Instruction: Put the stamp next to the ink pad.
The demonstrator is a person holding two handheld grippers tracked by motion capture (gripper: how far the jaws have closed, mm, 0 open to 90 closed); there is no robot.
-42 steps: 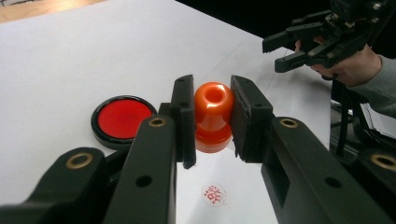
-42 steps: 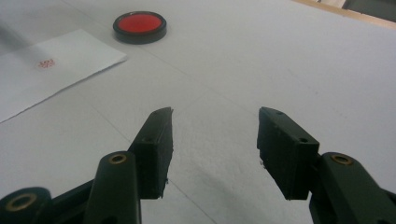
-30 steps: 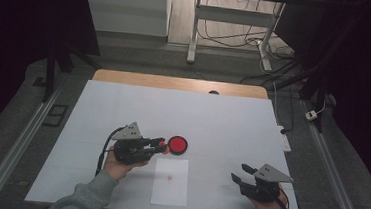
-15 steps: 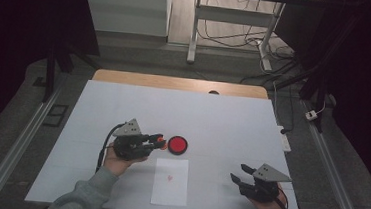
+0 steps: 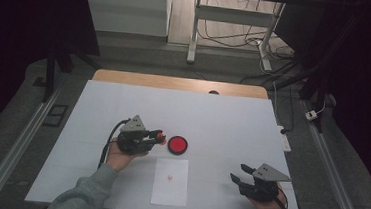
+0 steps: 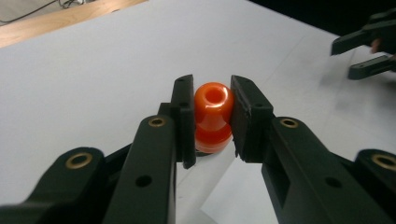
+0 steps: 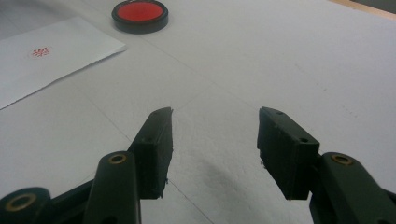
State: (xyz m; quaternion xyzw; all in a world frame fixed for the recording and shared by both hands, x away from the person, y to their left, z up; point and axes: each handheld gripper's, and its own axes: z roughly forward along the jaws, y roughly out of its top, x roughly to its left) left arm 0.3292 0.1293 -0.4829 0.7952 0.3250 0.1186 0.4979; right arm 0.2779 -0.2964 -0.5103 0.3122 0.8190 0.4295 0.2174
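Glossy orange waisted stamp (image 6: 213,116) sits clamped in left hand-held gripper (image 6: 212,119); right hand-held gripper (image 7: 215,149) gapes empty.

A glossy orange stamp (image 6: 213,116) is being shown between black jaws. A red pad (image 5: 177,144) ringed in black and a white sheet (image 5: 170,181) marked red are being displayed on the white surface (image 5: 222,122).

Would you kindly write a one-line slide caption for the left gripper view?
Left tool shut on an orange stamp above the white table, with the right tool beyond.
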